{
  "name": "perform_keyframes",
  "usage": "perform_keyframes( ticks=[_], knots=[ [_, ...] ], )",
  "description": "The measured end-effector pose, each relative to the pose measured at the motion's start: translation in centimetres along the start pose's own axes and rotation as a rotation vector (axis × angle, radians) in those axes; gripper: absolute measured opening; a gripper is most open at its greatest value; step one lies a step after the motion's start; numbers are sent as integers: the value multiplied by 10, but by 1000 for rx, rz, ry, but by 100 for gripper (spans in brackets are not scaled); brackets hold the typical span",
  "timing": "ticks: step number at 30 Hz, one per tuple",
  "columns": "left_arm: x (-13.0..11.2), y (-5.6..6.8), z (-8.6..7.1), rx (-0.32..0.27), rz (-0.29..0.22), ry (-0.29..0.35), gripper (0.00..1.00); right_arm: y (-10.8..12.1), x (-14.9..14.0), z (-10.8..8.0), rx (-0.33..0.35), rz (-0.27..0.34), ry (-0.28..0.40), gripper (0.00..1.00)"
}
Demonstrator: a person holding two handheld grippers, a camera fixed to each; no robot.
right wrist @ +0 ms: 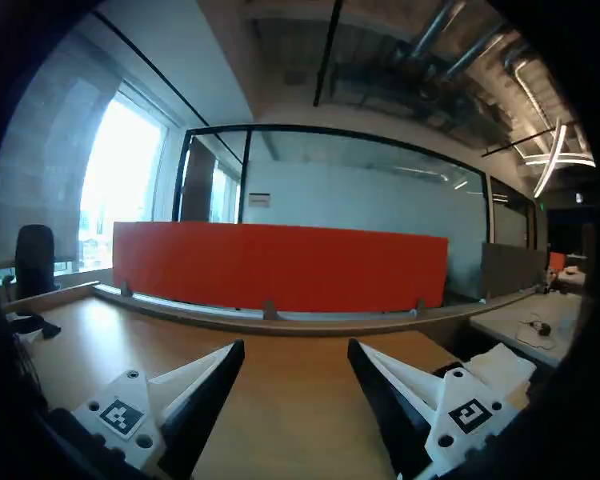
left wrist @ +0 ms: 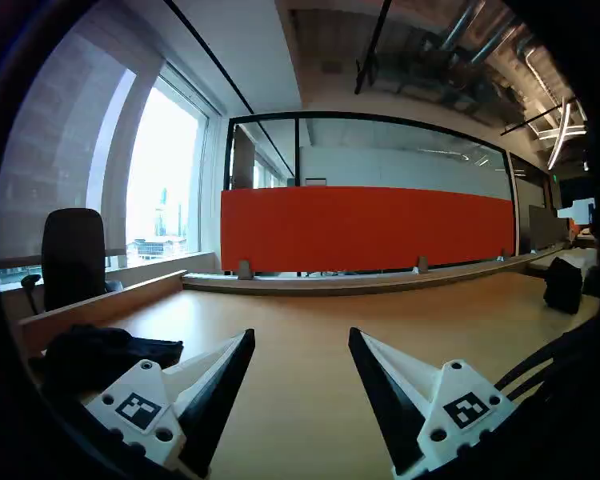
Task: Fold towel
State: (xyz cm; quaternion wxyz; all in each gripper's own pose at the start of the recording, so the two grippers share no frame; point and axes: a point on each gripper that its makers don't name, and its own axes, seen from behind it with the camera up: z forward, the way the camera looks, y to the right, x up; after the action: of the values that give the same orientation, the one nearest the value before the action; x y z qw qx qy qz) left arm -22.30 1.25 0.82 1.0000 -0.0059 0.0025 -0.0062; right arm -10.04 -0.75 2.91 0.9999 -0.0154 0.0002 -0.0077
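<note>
In the left gripper view, a dark crumpled cloth (left wrist: 100,356) lies on the wooden table (left wrist: 316,376), at the left beside my left finger. My left gripper (left wrist: 300,336) is open over bare wood with nothing between its fingers. In the right gripper view, a white crumpled cloth (right wrist: 504,364) lies at the right, just past my right finger and partly hidden by it. My right gripper (right wrist: 294,348) is open above the table (right wrist: 292,400) and holds nothing. A small dark cloth (right wrist: 32,324) lies far to the left on the desk.
An orange divider panel (left wrist: 364,228) (right wrist: 284,268) stands along the table's far edge, with a glass wall behind it. A black office chair (left wrist: 72,256) stands by the window at the left. A dark bag-like object (left wrist: 562,284) sits at the table's right end. Another desk (right wrist: 532,320) lies farther right.
</note>
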Motion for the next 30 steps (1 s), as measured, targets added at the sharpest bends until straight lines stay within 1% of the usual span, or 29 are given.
perform_keyframes(
  ticks=[5,9,16,21,27,30],
  knots=[
    [0,0,0,0,0,0,86,1,-20,-4,11,0,10,100],
    [-1,0,0,0,0,0,86,6,-41,-5,7,-2,3,100],
    [-1,0,0,0,0,0,86,15,-71,-6,1,22,-7,100],
    [-2,0,0,0,0,1,86,20,-87,-5,-1,53,-15,100],
    [-2,1,0,0,0,1,86,26,-101,-3,-1,62,-20,100],
    [-2,1,0,0,0,1,86,25,-106,-3,5,68,-21,100]
  ],
)
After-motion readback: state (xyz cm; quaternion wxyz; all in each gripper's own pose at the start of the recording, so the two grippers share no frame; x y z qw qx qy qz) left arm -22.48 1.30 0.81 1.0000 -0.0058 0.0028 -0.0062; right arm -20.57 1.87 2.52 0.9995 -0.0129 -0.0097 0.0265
